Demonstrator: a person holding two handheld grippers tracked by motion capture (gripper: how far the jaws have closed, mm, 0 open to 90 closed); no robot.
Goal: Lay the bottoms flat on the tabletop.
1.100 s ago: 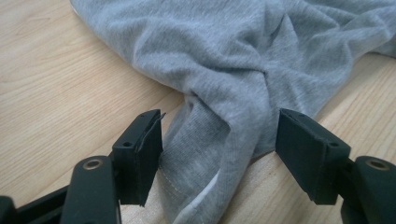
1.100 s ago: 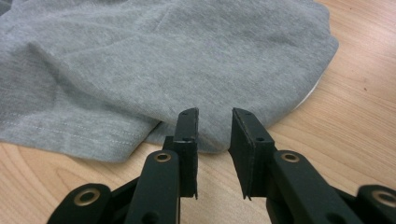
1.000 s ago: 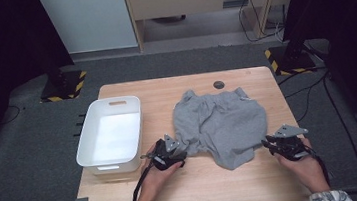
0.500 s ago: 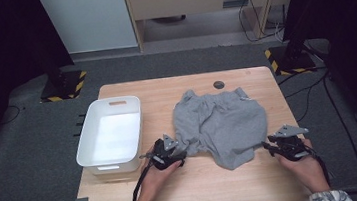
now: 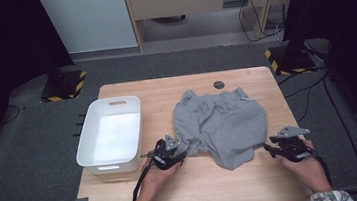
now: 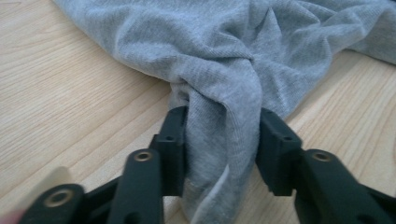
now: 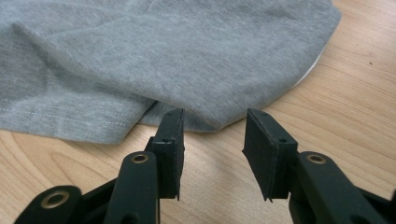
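On the counter (image 5: 244,76), right of the white bin (image 5: 86,145), grey shorts (image 5: 221,123) lie rumpled and mostly spread out, waistband toward the far edge, near a small dark disc (image 5: 219,84). Left hand-held gripper (image 5: 178,156) sits at the near-left corner of the shorts; its jaws have just been closing, and the left gripper view shows a bunched fold of the fabric (image 6: 224,126) squeezed between the pads, so it reads as clenched on the shorts. Right hand-held gripper (image 5: 271,147) is at the near-right edge; its jaws have just been opening, and the right gripper view shows them parted with bare wood between, the cloth hem (image 7: 205,123) lying just ahead of the tips and not pinched. So it's released, nothing held. Both hands rest low on the counter at the near side. Progress, as I judge it: early. The work looks like folding or tidying the shorts, maybe ending in the bin, which is empty. Done: one corner secured on the left. Left to do: right side needs to move in onto the hem and grab, then lift or flatten, fold, and stow. No fold line is formed yet; the cloth has wrinkles across the middle and a lobe hanging toward the near edge.
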